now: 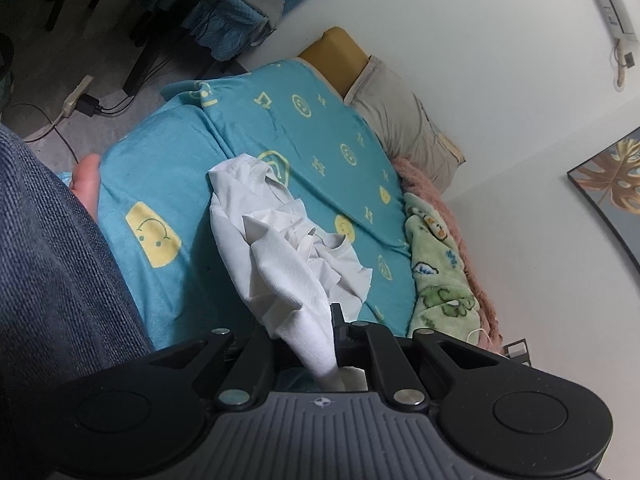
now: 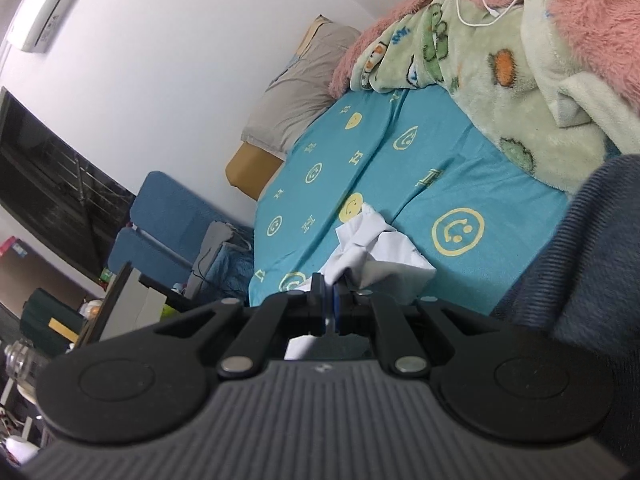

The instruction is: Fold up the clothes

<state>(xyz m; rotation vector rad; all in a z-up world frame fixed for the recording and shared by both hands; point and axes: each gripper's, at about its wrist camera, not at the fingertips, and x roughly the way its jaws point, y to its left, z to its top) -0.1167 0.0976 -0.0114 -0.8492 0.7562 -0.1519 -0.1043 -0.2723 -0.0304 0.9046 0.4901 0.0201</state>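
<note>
My tongs have open teal sheet (image 1: 168, 168) to the left of the white shirt (image 1: 280, 240) and beyond it toward the pillow (image 1: 404, 128). On the right a heaped green blanket (image 1: 440, 272) blocks the way, with the wall (image 1: 500, 80) close behind. My leg (image 1: 52, 260) crowds the left edge.

My left gripper (image 1: 334, 320) and right gripper (image 2: 330, 300) share one build: a grey ribbed housing nearest the camera, bearing a small round cross mark at its centre, flanked on either side by a black round-ended plate with a shallow circular recess. Forward of the housing, black linkage arms with cut-out slots converge toward the claw, pinned by silver disc fasteners at each joint; the right claw shows a blue strip between its fingers. I wear blue-grey ribbed fabric (image 1: 48, 264), outboard of each claw.
</note>
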